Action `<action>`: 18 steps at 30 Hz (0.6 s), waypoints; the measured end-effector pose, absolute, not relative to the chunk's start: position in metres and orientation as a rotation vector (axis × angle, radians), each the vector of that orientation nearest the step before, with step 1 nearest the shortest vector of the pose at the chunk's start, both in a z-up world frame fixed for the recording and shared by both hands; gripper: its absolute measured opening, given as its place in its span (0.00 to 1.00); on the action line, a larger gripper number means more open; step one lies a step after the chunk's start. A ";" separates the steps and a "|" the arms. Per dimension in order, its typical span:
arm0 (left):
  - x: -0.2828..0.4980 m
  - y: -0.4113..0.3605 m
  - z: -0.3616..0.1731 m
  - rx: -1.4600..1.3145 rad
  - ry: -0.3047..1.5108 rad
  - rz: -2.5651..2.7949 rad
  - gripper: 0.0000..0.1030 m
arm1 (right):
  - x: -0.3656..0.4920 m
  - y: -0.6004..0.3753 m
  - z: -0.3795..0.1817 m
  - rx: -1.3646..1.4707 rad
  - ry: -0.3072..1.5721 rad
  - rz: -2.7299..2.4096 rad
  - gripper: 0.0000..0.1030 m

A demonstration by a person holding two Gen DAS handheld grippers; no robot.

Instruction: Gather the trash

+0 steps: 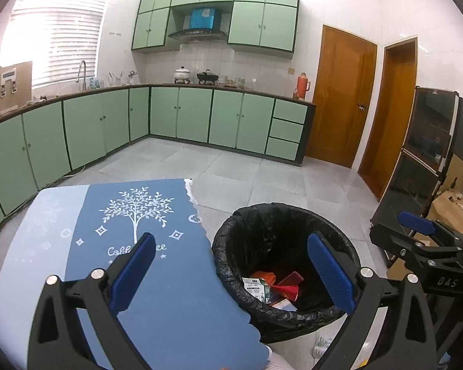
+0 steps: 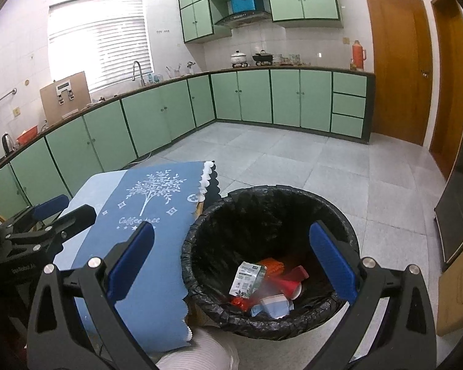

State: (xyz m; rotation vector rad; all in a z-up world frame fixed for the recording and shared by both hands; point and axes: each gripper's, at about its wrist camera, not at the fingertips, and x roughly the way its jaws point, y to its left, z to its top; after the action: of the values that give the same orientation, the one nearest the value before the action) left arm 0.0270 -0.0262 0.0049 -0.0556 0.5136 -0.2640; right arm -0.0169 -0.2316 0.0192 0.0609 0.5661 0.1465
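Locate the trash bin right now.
The black-lined trash bin stands on the tiled floor just right of the blue tablecloth, low centre in both wrist views, wrappers inside; the open right gripper hangs over it.

- bin (image 2: 262, 215): near rim partly behind right gripper fingers (image 2: 333, 265)
- tablecloth (image 1: 169, 277): cut off at bottom edge
- wrapper (image 2: 247, 277) print too small to read

Count, kitchen floor area: one trash bin (image 2: 271, 215), black liner, holding one white-green packet (image 2: 247, 279), one red cup (image 2: 288, 286), one orange wrapper (image 2: 273, 266), one pale blue-white carton (image 2: 274, 305). One bench with blue tree-print cloth (image 1: 157, 246). Two wooden doors (image 1: 342, 95). Two pots (image 2: 238, 57) on the counter, one red thermos (image 2: 358, 55).
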 end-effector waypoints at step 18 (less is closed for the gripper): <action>0.016 -0.023 0.013 -0.051 0.487 -0.253 0.94 | -0.023 -0.225 0.025 0.058 0.548 0.157 0.95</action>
State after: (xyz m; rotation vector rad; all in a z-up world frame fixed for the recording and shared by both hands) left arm 0.0160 -0.0225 0.0132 -0.0513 0.4874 -0.2530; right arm -0.0234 -0.2254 0.0247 0.0575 0.5480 0.1574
